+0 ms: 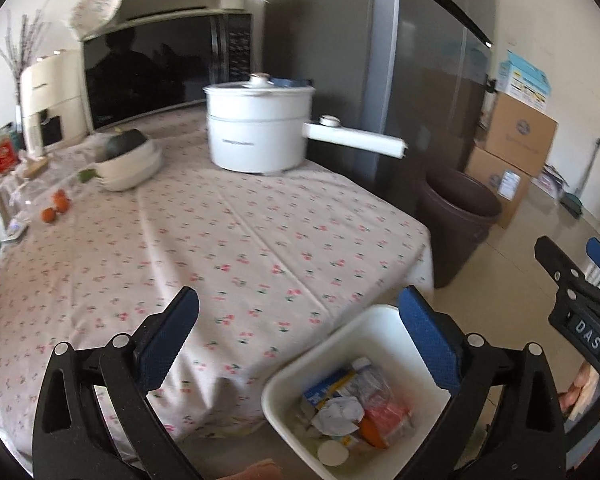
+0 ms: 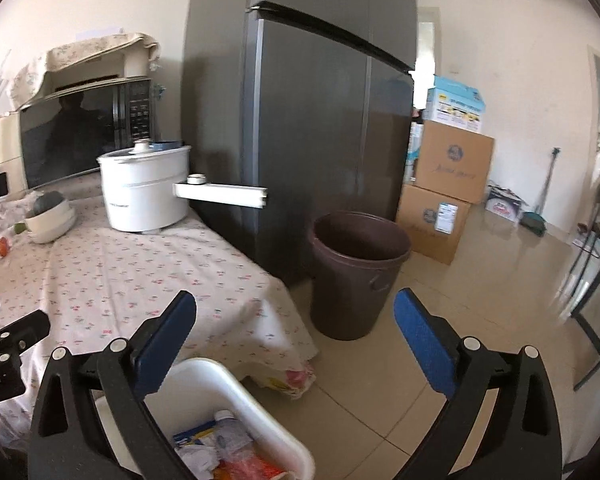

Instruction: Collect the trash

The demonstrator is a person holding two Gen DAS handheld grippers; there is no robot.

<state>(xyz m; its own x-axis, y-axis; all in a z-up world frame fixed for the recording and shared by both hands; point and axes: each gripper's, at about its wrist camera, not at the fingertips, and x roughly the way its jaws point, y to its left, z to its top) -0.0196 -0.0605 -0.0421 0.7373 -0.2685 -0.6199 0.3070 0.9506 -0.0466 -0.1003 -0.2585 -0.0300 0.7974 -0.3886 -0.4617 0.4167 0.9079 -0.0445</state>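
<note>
A white rectangular bin (image 1: pixel 288 380) stands on the floor by the table's near corner, holding trash (image 1: pixel 352 408): a blue and white carton, crumpled white paper, an orange wrapper, a round lid. The same bin (image 2: pixel 236 388) shows at the bottom of the right wrist view. My left gripper (image 1: pixel 300 340) hangs open above the table edge and the bin, nothing between its blue pads. My right gripper (image 2: pixel 296 340) is open too, over the bin's far rim and the tiled floor, holding nothing. The right gripper (image 1: pixel 580 276) also appears at the right edge of the left wrist view.
A table with a floral cloth (image 1: pixel 220 232) carries a white electric pot (image 1: pixel 260 128), a bowl with a dark fruit (image 1: pixel 128 160), small oranges (image 1: pixel 54 208) and a microwave (image 1: pixel 152 76). A brown waste bucket (image 2: pixel 356 272) stands beside a dark fridge (image 2: pixel 320 120). Cardboard boxes (image 2: pixel 448 184) sit behind.
</note>
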